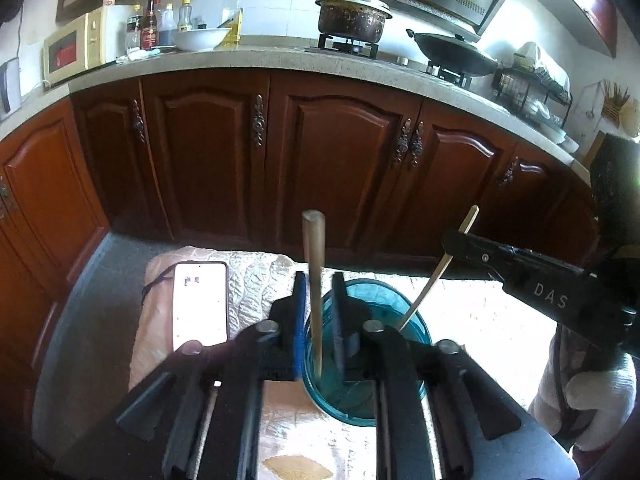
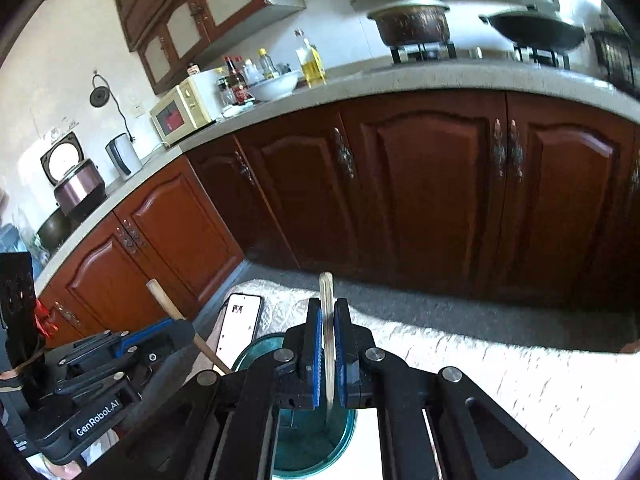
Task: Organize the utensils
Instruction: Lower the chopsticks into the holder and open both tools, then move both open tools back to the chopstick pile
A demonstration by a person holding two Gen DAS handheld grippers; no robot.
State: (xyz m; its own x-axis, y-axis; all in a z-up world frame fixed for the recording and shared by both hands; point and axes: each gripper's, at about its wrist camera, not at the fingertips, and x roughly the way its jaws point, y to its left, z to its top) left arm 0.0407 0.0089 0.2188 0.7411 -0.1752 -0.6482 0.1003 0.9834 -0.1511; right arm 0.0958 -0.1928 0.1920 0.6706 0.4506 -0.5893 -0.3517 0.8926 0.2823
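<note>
- The round translucent teal plastic cup [image 1: 416,332] stands on the pale quilted cloth [image 1: 256,280] of a low table and serves as the landmark for all positions below.
- Left gripper [image 1: 320,312]: positioned directly above the cup's near-left rim. Its jaws stand slightly apart, with a gap visible on each side of the thick round wooden handle [image 1: 314,264] between them; the pads do not appear to press it. The handle stands nearly upright, its lower end inside the cup.
- Right gripper [image 2: 328,352]: positioned above the cup [image 2: 256,346], closed on a pair of thin pale wooden chopsticks [image 2: 326,300].
- From the left wrist view, the chopsticks [image 1: 434,276] slant up and to the right out of the cup, their lower tips inside the rim.
- From the right wrist view, the wooden handle [image 2: 168,304] leans to the left of the cup.
- A white-screened smartphone [image 1: 200,304] lies flat on the cloth, to the left of the cup and apart from it.
- Dark red-brown wooden cabinet doors [image 1: 328,168] stand behind the cup.
</note>
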